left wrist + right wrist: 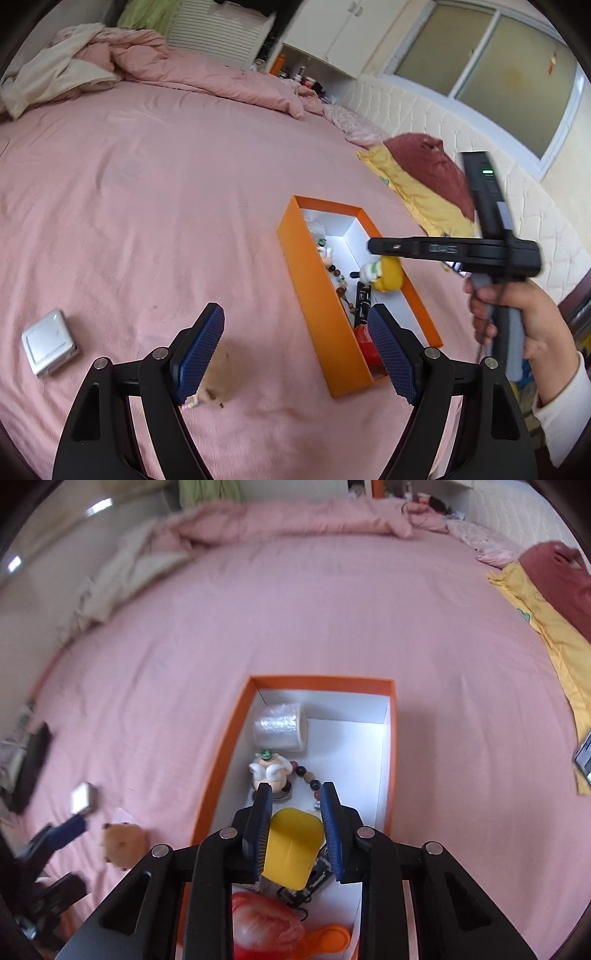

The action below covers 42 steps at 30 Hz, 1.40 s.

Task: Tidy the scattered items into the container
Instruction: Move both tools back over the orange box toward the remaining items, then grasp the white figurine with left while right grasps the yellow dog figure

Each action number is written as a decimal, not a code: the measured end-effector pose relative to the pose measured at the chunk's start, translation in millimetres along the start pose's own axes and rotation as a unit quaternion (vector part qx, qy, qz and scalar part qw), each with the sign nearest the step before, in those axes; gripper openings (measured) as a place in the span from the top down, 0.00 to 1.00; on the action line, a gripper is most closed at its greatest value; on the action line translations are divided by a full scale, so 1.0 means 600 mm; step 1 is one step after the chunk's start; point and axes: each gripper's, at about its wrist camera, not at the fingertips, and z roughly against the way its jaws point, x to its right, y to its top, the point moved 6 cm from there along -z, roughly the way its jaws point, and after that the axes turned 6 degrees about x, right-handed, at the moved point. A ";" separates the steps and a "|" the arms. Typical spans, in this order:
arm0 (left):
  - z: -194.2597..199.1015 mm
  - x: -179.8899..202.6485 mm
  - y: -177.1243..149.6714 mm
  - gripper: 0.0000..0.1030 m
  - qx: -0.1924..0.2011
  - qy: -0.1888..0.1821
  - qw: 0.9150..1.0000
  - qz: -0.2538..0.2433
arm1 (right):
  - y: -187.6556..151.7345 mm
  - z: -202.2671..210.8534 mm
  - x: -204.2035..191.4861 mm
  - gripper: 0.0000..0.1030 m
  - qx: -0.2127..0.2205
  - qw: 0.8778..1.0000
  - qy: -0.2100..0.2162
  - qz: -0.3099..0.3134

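Note:
An orange box (312,280) with a white inside lies on the pink bed; it also shows in the right wrist view (218,775). My right gripper (297,805) hangs over the box with a yellow toy (291,849) between its pads; the toy also shows in the left wrist view (386,275). My left gripper (295,328) is open and empty above a small brown plush toy (218,376), which also shows in the right wrist view (122,843). A silver square tin (50,341) lies left of it.
Inside the box lie a clear tape roll (280,727), a small figurine (271,771), a bead string (308,775), a red item (266,926) and an orange scoop (328,938). A yellow cloth (413,192) and dark red cushion (432,166) lie right. Rumpled bedding (147,62) lies at the far side.

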 end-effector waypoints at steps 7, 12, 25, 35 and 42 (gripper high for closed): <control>-0.087 0.089 0.051 0.22 -0.045 0.019 0.990 -0.129 | -0.051 0.029 0.027 0.79 0.049 0.980 0.122 -0.152; -0.148 0.143 0.068 0.22 -0.071 -0.010 0.975 -0.208 | -0.086 0.054 0.055 0.98 0.069 0.962 0.160 -0.212; -0.238 0.164 0.060 0.22 -0.164 -0.026 0.951 -0.260 | -0.110 0.070 -0.011 0.62 -0.049 0.994 0.067 0.077; -0.289 0.142 0.019 0.32 -0.217 -0.001 0.928 -0.302 | -0.135 0.028 -0.020 0.67 -0.084 0.979 0.073 0.172; -0.306 0.106 0.043 0.73 -0.218 0.063 0.924 -0.308 | -0.129 0.010 -0.009 0.68 -0.068 0.979 0.065 0.178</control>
